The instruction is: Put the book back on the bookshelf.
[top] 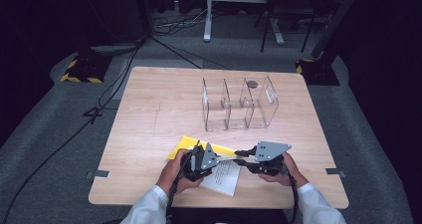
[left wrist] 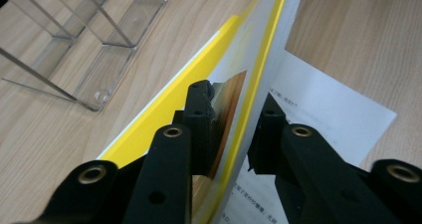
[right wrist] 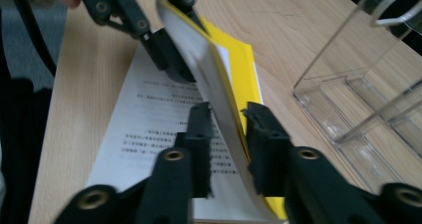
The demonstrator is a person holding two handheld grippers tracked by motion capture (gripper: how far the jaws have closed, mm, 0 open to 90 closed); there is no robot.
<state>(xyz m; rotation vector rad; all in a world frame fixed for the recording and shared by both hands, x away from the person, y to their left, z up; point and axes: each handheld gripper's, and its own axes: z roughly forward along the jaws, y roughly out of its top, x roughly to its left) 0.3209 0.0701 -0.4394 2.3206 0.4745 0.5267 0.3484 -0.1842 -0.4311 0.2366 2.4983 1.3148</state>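
Yellow-backed booklet [left wrist: 239, 99] stands on edge at the table's [top: 149, 109] near side, pinched by the left gripper [left wrist: 231, 117], while the right gripper's [right wrist: 226, 129] slack jaws only straddle it, so it may slip or buckle onto the printed sheet [right wrist: 149, 129].

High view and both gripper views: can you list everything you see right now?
Clear file holder: one, transparent, table's far middle.
Yellow booklet: one, yellow cover, lifted on edge at the near middle, held between both grippers.
Printed sheet: one, white with black text, flat under the booklet.
Table: one, light wood.
Cables: several, black, on the grey floor.
Left gripper: black, fingers shut on the booklet.
Right gripper: black, fingers astride the booklet's edge, grip unclear.
Hands: two, white sleeves.
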